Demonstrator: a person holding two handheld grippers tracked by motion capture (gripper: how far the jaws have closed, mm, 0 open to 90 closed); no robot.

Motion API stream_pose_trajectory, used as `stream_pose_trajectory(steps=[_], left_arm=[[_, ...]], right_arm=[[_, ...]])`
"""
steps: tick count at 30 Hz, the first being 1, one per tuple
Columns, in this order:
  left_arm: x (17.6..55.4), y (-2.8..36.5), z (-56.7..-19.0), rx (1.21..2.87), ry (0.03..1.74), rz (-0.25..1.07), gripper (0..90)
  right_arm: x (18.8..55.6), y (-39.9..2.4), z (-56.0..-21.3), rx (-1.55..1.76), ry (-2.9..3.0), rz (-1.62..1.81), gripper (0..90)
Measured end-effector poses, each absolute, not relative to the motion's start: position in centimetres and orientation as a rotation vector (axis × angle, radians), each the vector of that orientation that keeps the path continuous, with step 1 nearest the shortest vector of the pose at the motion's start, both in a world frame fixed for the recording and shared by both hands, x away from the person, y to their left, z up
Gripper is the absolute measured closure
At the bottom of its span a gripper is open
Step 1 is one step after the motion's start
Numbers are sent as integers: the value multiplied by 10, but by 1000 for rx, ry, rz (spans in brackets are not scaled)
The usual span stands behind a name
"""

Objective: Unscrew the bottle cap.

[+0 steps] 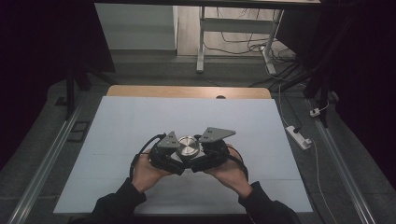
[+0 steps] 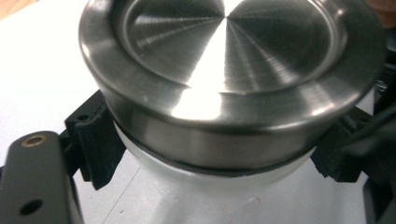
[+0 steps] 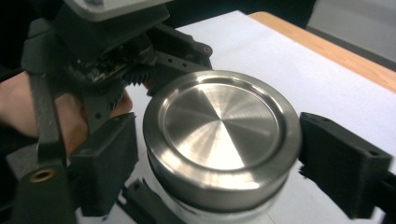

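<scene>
A round jar with a brushed steel lid (image 1: 188, 145) and a white body (image 2: 210, 179) sits low over the white board (image 1: 140, 121), between both hands. My left gripper (image 2: 215, 154) is shut on the jar, its ribbed pads (image 2: 98, 140) pressed against the white body just under the lid. My right gripper (image 3: 224, 158) straddles the lid (image 3: 219, 130) from the opposite side. Its jaws stand on either side of the rim, and a thin gap shows at the right-hand pad (image 3: 336, 158). In the high view the left gripper (image 1: 180, 156) and the right gripper (image 1: 198, 154) meet at the jar.
The white board covers a wooden table whose far edge (image 1: 187, 91) shows behind it. A power strip (image 1: 299, 136) and cables lie on the floor at the right. A desk frame (image 1: 201, 42) stands farther back. Metal rails run along both sides of the table.
</scene>
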State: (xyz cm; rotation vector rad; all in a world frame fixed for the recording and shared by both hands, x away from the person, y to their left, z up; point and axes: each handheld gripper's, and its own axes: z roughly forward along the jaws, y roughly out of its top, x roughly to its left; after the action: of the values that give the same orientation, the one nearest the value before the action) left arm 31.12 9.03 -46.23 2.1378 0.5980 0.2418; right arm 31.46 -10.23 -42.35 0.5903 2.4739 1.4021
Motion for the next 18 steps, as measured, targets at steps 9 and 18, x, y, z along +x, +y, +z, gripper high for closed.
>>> stream_pose_trajectory(steps=[9,18], left_arm=[[310,92,-460,2149,500,175,161],[307,87,-461,2158,385,91,162]], right_arm=[[312,-106,-420,566,2469,1463,199],[329,-124,-421,258,2634,1614,198]])
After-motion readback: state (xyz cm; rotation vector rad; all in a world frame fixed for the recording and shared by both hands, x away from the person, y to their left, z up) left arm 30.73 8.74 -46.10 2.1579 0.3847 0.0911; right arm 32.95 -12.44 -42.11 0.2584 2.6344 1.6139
